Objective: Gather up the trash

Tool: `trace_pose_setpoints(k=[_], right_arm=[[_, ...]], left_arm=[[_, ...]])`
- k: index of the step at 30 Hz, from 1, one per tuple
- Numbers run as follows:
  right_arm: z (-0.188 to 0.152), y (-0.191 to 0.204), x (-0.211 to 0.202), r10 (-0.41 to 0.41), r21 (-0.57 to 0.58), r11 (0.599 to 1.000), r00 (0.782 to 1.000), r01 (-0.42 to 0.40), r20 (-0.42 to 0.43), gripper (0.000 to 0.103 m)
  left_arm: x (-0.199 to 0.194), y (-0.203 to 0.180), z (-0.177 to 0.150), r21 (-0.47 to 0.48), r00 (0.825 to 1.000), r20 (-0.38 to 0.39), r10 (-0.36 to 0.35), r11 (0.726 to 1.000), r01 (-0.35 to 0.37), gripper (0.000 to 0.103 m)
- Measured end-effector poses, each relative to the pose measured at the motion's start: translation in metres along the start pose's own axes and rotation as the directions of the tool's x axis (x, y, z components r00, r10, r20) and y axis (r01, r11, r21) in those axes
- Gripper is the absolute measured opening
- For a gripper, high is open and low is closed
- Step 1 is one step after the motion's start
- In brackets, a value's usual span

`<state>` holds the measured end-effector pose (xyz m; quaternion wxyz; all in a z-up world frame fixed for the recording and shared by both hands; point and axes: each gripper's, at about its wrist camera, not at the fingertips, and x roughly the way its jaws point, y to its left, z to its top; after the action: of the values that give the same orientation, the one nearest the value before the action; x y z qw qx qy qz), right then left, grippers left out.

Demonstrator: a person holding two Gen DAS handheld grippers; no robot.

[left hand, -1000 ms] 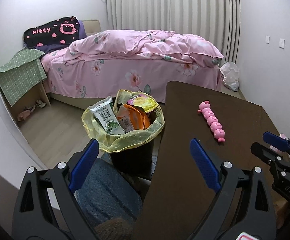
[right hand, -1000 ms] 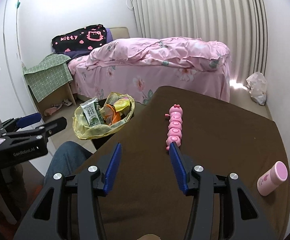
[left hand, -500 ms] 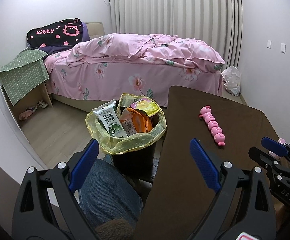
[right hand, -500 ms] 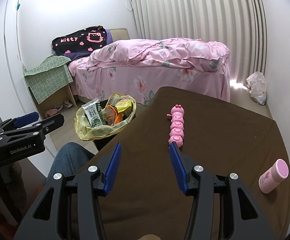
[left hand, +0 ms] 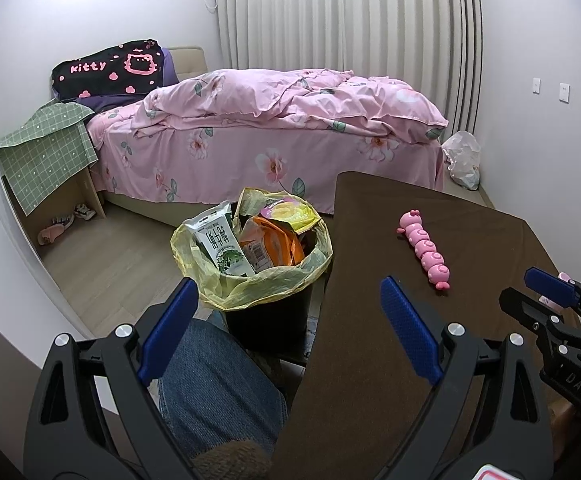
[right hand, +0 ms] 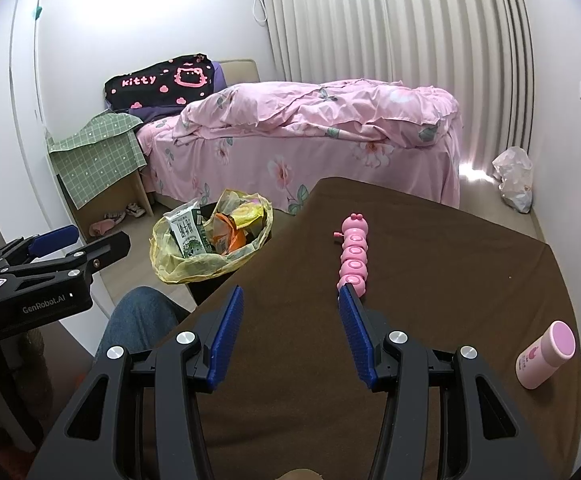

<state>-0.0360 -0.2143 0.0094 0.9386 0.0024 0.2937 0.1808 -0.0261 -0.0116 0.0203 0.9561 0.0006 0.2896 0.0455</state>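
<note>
Blue-padded jaws of our left gripper [left hand: 286, 330] and right gripper [right hand: 290, 334] are standing apart, gripping nothing. We are hovering over the brown table [right hand: 430, 264]. Beside its left edge, the black bin [left hand: 268, 320] with a yellow liner [left hand: 250, 284] is holding a milk carton [left hand: 220, 244] and snack wrappers [left hand: 270, 236].

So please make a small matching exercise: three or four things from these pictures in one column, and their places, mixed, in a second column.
Things:
1. milk carton
2. pink caterpillar toy
3. pink bottle
4. white plastic bag

Places:
A. on the floor by the wall, past the bed
B. lying on the brown table, near its right edge
C. in the yellow-lined trash bin
D. on the table, just ahead of the right gripper

Pairs: 1-C, 2-D, 3-B, 4-A
</note>
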Motion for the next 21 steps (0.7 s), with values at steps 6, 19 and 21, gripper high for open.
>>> trace_pose_setpoints(k=[6,19,21], right_arm=[[0.0025,-0.0006,-0.0015,-0.01,-0.004,1.0,1.0,0.01,0.002,0.047],[0.0025,-0.0024,-0.0062,-0.021,0.0,1.0,1.0,0.021,0.019,0.047],[0.0025,-0.002,-0.0064,-0.024,-0.001,1.0,1.0,0.024,0.018,0.047]], left_arm=[[-0.0012,-0.001,0.0003,0.006,1.0,0.007,-0.01,1.0,0.01,0.088],[-0.0029,-0.0028,0.0,0.008,1.0,0.011,-0.014,1.0,0.014,0.088],[-0.0027,-0.003,-0.0002,0.008,1.0,0.009,-0.013,1.0,0.013,0.088]])
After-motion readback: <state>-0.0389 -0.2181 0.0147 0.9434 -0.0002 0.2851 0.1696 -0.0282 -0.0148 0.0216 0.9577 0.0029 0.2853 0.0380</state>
